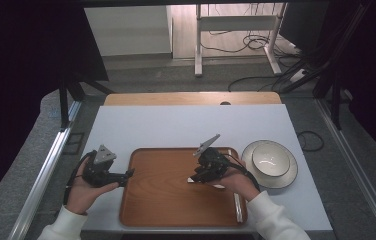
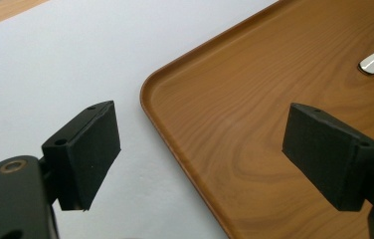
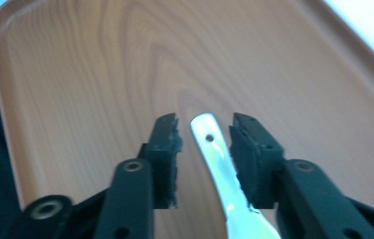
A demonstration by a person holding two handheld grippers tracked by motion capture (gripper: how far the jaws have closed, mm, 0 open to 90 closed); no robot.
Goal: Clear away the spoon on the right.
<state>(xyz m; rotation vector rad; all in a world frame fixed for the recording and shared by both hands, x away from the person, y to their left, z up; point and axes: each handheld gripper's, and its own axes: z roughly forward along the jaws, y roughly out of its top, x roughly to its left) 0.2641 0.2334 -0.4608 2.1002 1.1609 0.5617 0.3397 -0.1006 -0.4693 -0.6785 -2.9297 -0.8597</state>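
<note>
Right hand-held gripper [image 3: 204, 137] over a metal utensil handle [image 3: 216, 154] on the wooden tray [image 1: 176, 210].
Its jaws are parted, handle between, one pad touching; left hand-held gripper [image 2: 200, 149] spread at the tray's left edge.

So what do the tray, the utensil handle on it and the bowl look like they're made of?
Tray: wood or wood-look laminate, with visible grain and a smooth satin sheen.
Utensil handle: polished metal, probably stainless steel; bright, reflective, with a hole near its end.
Bowl: looks like glazed ceramic, pale and glossy, with a highlight inside.
</note>
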